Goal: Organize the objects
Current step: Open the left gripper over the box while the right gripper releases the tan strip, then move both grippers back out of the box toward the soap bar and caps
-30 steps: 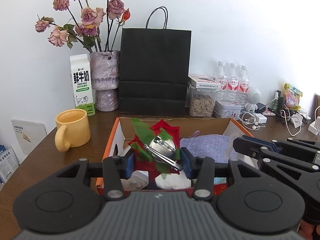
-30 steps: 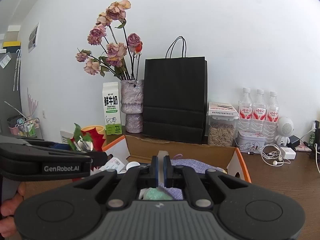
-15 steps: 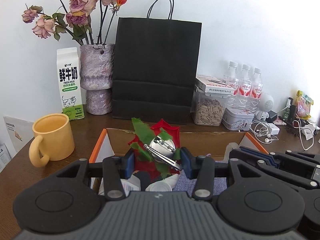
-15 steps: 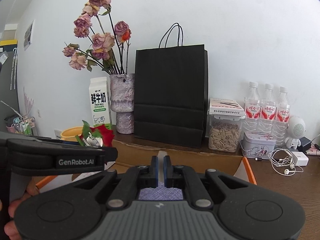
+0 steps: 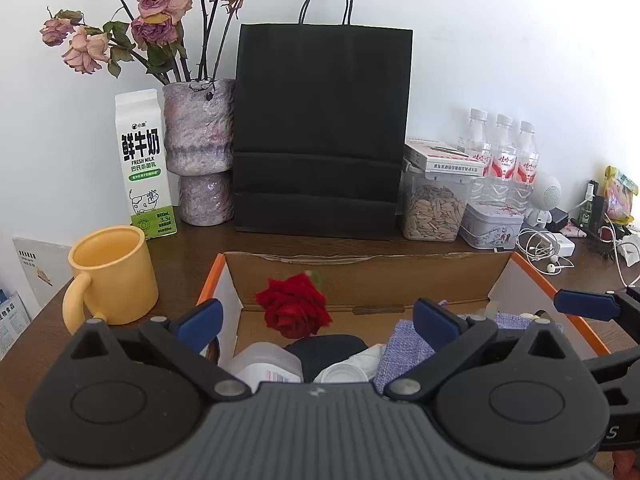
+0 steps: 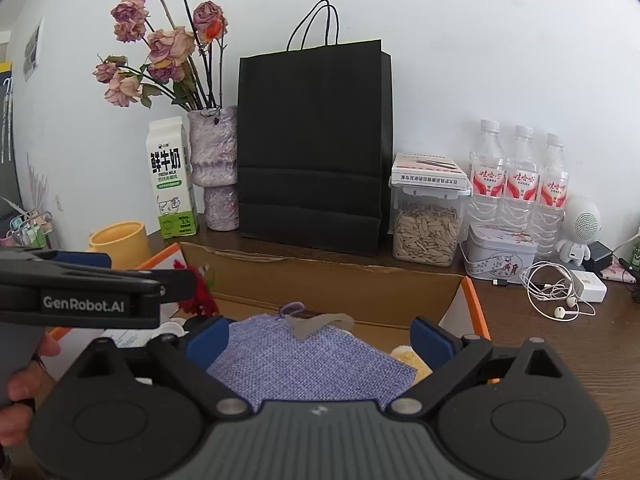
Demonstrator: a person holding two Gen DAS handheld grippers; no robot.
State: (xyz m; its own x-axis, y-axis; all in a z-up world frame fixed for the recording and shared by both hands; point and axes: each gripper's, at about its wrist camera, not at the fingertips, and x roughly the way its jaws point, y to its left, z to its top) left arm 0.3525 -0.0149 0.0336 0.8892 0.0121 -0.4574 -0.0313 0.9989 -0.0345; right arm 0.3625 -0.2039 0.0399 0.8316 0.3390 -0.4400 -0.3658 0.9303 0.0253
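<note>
Both sets of jaws were opening, nothing between the pads. Left gripper (image 5: 316,316) hung over the near end of the cardboard box (image 5: 360,276); the red rose (image 5: 294,306) was clear of its pads and sat low inside the box toward the far wall, blurred, so likely mid-drop. Right gripper (image 6: 318,336) was over the lavender pouch (image 6: 308,360), with a small grey piece (image 6: 316,324) loose at its far edge, not gripped.

Also in the box: white bottle (image 5: 266,364), a dark item, crumpled white bits.

Risks, my read:
- Rose could land on the clutter and tip over the wall rather than settle.
- The two grippers were just beside each other; pulling out together could clip them.
- Yellow mug (image 5: 110,276) stood on the tabletop just beside the box's left wall; a wide left swing could knock it.
- Black bag (image 5: 320,132) and vase (image 5: 200,152) stood behind the box; overshooting forward could topple them.
</note>
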